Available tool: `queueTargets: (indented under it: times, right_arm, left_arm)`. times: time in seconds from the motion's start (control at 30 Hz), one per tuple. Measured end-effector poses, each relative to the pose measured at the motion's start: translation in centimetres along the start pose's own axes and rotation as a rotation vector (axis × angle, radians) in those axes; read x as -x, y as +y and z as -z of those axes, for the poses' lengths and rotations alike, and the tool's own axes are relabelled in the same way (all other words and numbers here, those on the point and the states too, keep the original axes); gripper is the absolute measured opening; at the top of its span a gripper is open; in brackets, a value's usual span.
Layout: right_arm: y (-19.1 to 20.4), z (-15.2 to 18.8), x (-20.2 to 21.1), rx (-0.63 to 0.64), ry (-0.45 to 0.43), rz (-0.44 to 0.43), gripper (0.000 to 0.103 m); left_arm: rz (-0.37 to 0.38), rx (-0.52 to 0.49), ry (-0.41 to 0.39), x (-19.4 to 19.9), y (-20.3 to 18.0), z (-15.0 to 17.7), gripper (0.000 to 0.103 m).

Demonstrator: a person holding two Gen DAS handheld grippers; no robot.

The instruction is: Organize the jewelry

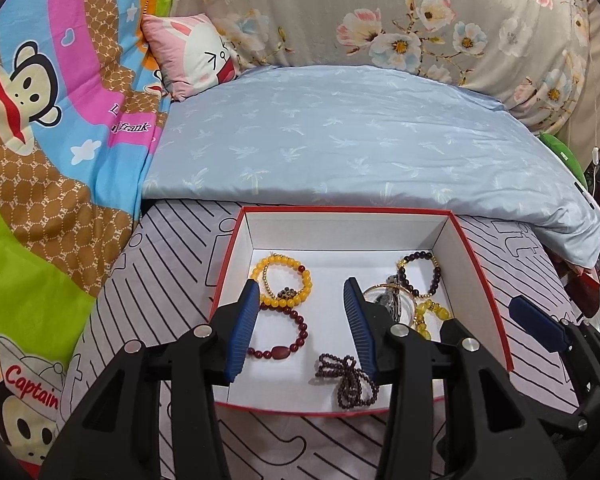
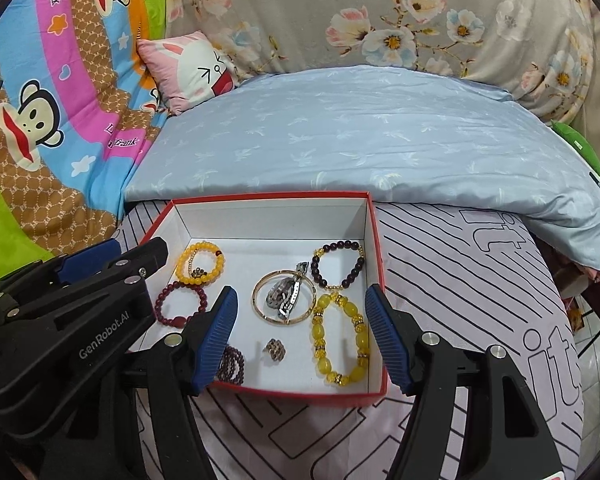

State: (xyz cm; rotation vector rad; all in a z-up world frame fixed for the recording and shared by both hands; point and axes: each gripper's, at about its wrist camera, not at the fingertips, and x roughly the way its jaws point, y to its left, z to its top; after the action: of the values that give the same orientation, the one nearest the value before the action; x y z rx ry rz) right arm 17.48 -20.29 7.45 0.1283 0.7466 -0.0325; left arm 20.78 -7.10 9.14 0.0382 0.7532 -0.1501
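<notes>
Both grippers, left (image 1: 302, 300) and right (image 2: 302, 308), gape wide, holding nothing. They hover side by side over the box (image 2: 374, 232) of bracelets.

- One red cardboard box with a white inside (image 2: 374, 240).
- Two yellow bead bracelets: a round-bead one (image 2: 199, 262) at the back left, a chunky oval-bead one (image 2: 340, 340) at the front right.
- One dark red bead bracelet (image 2: 178, 305).
- One dark purple bead bracelet with gold spacers (image 2: 338, 264).
- One coiled string of small purple beads (image 1: 348, 380).
- One thin gold metal bangle (image 2: 285, 302).
- One silver metal watch (image 2: 288, 294), lying inside the bangle.
- One small brown clustered ring or charm (image 2: 275, 350); which it is cannot be told.
- Two black grippers with blue finger pads, left (image 1: 302, 320) and right (image 2: 300, 336).
- One pink cartoon-rabbit cushion (image 2: 192, 70).
</notes>
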Motion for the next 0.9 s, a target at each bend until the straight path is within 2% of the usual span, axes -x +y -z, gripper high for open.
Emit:
queueTargets:
  times: [0.5, 0.63, 0.8, 0.9]
  right_arm:
    - [-0.4, 2.0, 3.8, -0.012, -0.011, 0.009, 0.065]
    - [-0.5, 2.6, 4.4, -0.027, -0.007, 0.004, 0.066]
    - [-1.0, 3.3, 4.8, -0.046, -0.007, 0.027, 0.072]
    - [-1.5, 3.8, 5.0, -0.067, -0.005, 0.040, 0.076]
  left_arm:
    - [-0.027, -0.003, 0.007, 2.9, 0.6, 2.5, 0.043]
    - [-0.043, -0.001, 0.000, 3.6, 0.8, 3.0, 0.053]
    - [-0.054, 0.000, 0.001, 4.0, 0.8, 3.6, 0.063]
    - [-0.089, 0.007, -0.011, 4.2, 1.0, 4.1, 0.082]
